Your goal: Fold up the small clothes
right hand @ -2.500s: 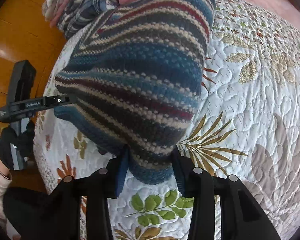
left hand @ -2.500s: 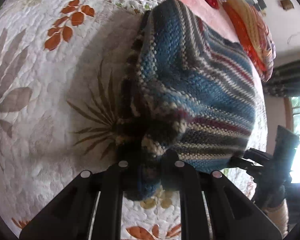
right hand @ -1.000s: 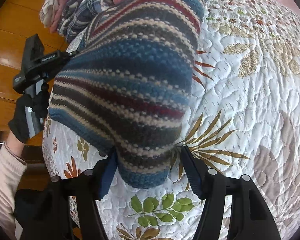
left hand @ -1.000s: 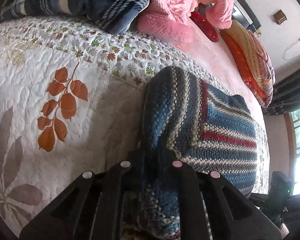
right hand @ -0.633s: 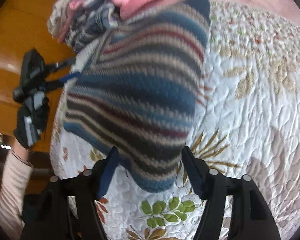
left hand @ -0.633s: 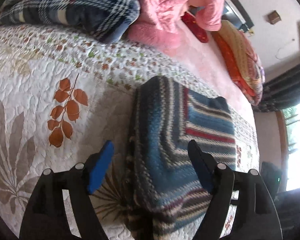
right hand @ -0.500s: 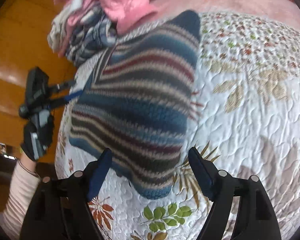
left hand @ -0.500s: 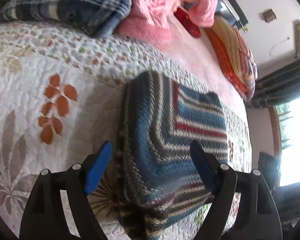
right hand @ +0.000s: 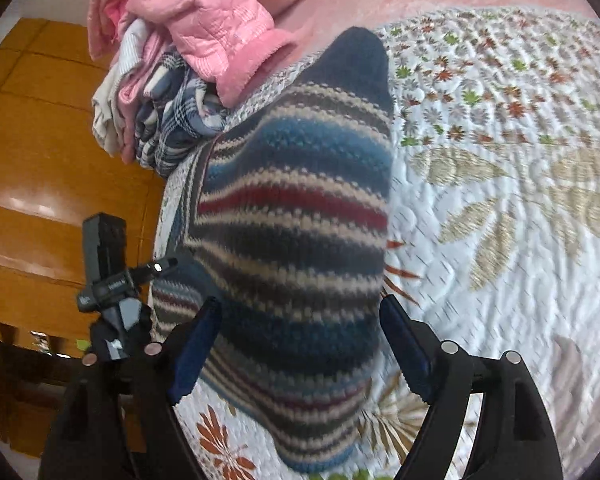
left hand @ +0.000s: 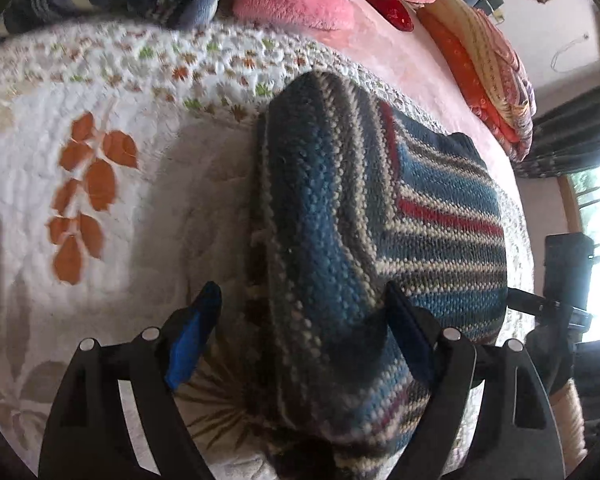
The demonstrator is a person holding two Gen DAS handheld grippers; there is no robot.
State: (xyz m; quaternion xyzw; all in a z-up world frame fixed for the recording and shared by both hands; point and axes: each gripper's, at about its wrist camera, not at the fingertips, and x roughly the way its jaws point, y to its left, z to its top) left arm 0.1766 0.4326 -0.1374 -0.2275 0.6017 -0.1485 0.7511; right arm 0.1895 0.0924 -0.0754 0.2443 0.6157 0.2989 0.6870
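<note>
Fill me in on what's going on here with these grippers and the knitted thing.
A person is folding a striped knitted garment on a quilted bedspread, a handheld gripper in each hand. The garment lies folded on the quilt. Both the left gripper and the right gripper are open, fingers straddling the near edge of the garment, gripping nothing. A pile of pink and plaid clothes sits at the far end of the bed.

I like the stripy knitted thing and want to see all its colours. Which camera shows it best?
The right wrist view: the striped knit garment fills the middle, its blue, cream, grey and red stripes visible almost end to end on the quilt. The left wrist view shows it too, but closer, with its near end in shadow.
</note>
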